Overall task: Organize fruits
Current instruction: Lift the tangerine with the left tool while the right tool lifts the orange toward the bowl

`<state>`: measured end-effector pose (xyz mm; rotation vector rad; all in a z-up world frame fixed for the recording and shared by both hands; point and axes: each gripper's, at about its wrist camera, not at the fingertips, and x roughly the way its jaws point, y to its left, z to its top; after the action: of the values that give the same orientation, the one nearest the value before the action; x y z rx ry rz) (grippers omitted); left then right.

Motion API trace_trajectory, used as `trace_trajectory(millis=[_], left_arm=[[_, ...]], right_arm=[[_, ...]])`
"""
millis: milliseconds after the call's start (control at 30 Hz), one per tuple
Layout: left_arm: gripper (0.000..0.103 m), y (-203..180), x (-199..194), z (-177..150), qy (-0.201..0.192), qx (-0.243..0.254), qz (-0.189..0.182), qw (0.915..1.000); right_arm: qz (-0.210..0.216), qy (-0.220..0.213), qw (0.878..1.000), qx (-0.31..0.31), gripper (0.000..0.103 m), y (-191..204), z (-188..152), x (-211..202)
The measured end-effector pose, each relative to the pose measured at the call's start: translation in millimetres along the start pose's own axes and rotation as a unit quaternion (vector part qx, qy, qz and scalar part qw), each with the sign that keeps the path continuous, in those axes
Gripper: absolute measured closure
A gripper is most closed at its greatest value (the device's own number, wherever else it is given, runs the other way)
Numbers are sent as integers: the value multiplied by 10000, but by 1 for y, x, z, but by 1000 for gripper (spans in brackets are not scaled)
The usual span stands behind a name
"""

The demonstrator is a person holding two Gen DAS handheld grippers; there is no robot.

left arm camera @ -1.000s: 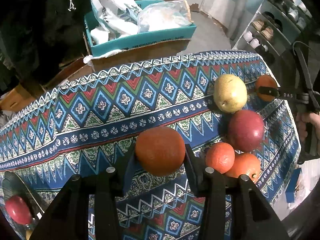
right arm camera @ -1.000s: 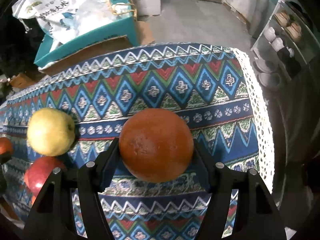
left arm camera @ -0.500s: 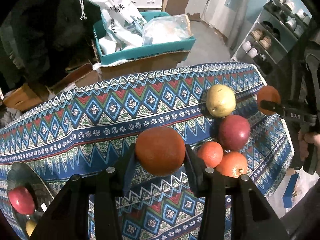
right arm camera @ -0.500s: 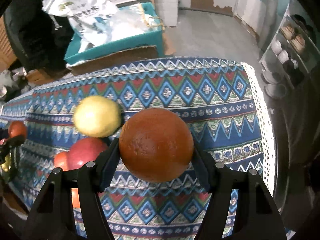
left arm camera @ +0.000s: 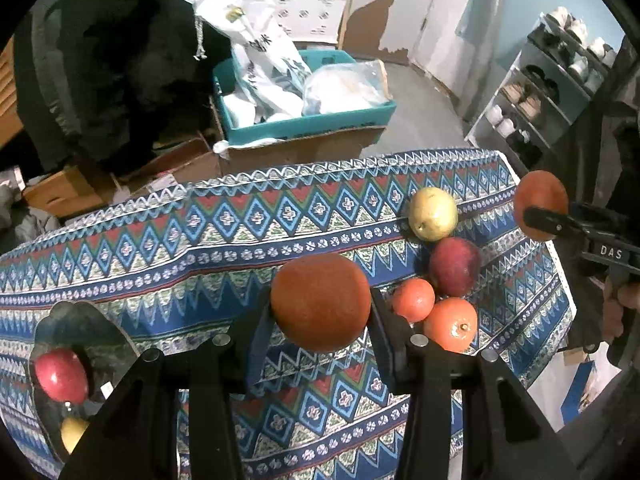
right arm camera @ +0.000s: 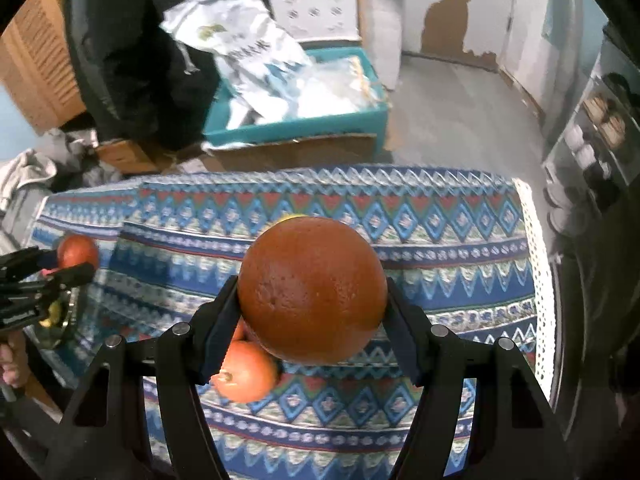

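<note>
My left gripper (left arm camera: 320,320) is shut on a dark orange (left arm camera: 320,302) and holds it above the patterned tablecloth (left arm camera: 200,240). My right gripper (right arm camera: 314,312) is shut on another orange (right arm camera: 312,290), also seen at the right in the left wrist view (left arm camera: 540,204). On the cloth lie a yellow pear (left arm camera: 433,214), a red apple (left arm camera: 455,266) and two small oranges (left arm camera: 413,300) (left arm camera: 451,323). A glass plate (left arm camera: 80,328) at the left holds a red apple (left arm camera: 61,374) and a yellow fruit (left arm camera: 73,434).
Behind the table stands a teal crate (left arm camera: 304,120) with white bags on a cardboard box. A shelf with shoes (left arm camera: 540,92) is at the right. The table's lace edge (right arm camera: 540,280) drops off on the right.
Both grippers have risen and pulled back with their oranges held. The right gripper has swung left over the fruit pile, so the pear is now mostly hidden behind its orange.
</note>
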<state>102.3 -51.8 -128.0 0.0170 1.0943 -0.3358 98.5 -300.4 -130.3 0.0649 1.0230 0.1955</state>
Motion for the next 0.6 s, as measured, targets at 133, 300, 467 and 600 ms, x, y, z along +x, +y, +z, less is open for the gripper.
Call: trace_trajectory(millis=[133,300,467,600], left_arm=[[57,9,-15,-5,-61,-114,-14,9999],[57,22,-37,-12,-147,-282,-66,9995],[57,35,-59,-15,-271,-448,-86,9986],[57,45,-74,-18,-380,-523,-18,9979]], right_arm=[[162,-103,9997,-122,35,21,3,-11],[369,-262,9984,-337,35,51,7,-25],[565,-359,9964,-512,35,78,11,-34],[691,-400,9946,-660,35,99,14,-39]])
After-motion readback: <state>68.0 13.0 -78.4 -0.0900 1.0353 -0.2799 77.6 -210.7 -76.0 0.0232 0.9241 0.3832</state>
